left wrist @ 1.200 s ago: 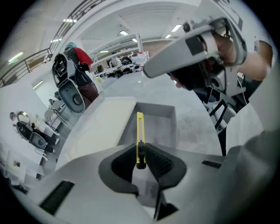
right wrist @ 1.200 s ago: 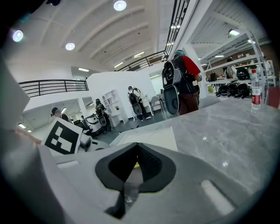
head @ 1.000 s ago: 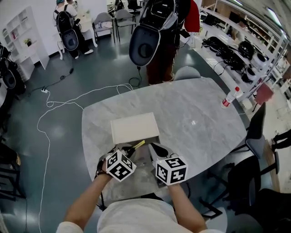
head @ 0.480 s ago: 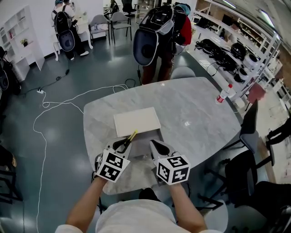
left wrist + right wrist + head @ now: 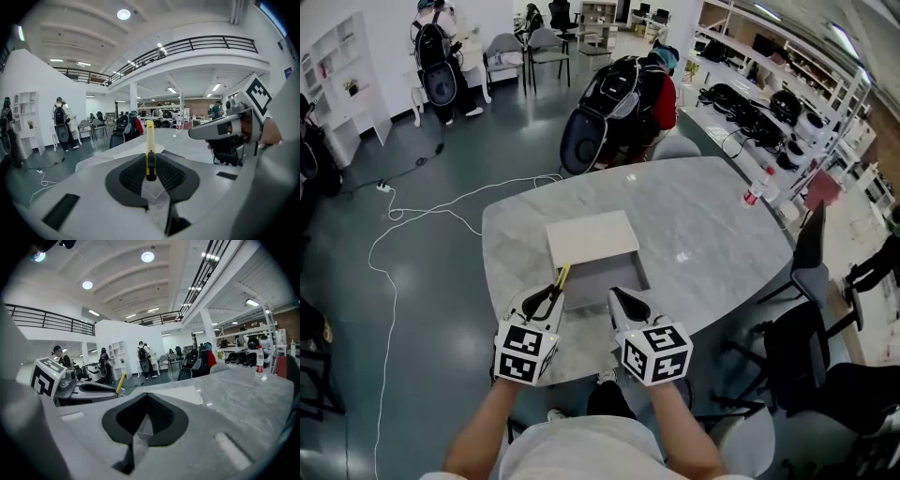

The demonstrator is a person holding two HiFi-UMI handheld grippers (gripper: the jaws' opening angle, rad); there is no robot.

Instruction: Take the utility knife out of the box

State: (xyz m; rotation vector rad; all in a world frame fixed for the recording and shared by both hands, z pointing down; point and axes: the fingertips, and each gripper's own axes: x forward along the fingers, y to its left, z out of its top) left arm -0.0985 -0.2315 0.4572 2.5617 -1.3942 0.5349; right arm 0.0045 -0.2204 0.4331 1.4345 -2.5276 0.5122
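Observation:
The yellow utility knife sticks up out of my left gripper, which is shut on it just left of the box. The box lies open on the grey marble table, its cream lid folded back on the far side. In the left gripper view the knife stands clamped between the dark pads of the left gripper. My right gripper is shut with nothing in it, close to the box's near edge. The right gripper view shows its jaws closed, with the knife off to the left.
A water bottle with a red cap stands at the table's far right edge. A person with a large backpack bends at the far side of the table. Dark chairs stand to the right, and a white cable trails on the floor at left.
My left gripper has drawn the knife back and leftward, away from the box opening; the knife now points up. The person with the backpack has bent lower. The right gripper has barely moved.

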